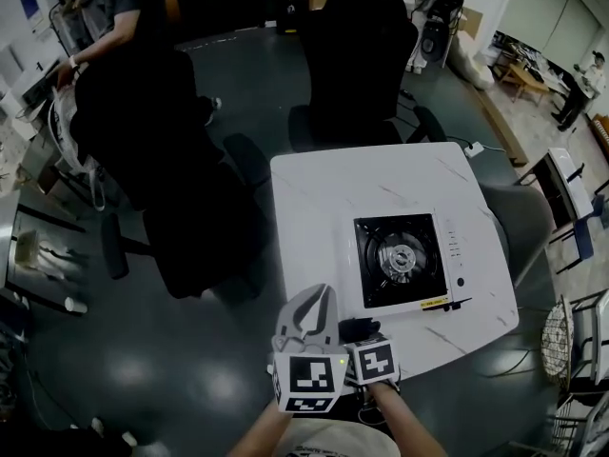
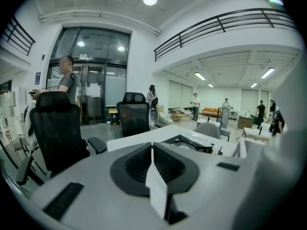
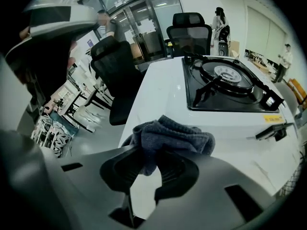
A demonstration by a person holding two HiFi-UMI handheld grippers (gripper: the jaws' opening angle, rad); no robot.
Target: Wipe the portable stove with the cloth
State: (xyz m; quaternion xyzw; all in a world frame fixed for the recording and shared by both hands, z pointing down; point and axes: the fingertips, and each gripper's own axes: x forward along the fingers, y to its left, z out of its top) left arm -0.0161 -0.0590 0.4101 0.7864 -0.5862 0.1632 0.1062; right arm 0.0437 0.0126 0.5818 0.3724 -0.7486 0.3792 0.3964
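Note:
A white portable stove [image 1: 404,260] with a black burner top sits on the right half of the white table [image 1: 319,203]; it also fills the right gripper view [image 3: 225,83]. My right gripper [image 1: 360,331] hovers at the table's near edge, just in front of the stove's left corner, shut on a dark grey cloth [image 3: 168,137] that bunches out past its jaws [image 3: 148,169]. Beside it on the left, my left gripper [image 1: 317,303] is shut with nothing in it [image 2: 153,164]. From the left gripper view, the stove [image 2: 189,143] lies ahead to the right.
One black office chair [image 1: 357,46] stands at the table's far side, another [image 1: 143,127] to its left with a person [image 1: 124,8] behind it. A grey chair [image 1: 519,222] is at the right edge. The stove's knob side [image 3: 273,128] faces the near table edge.

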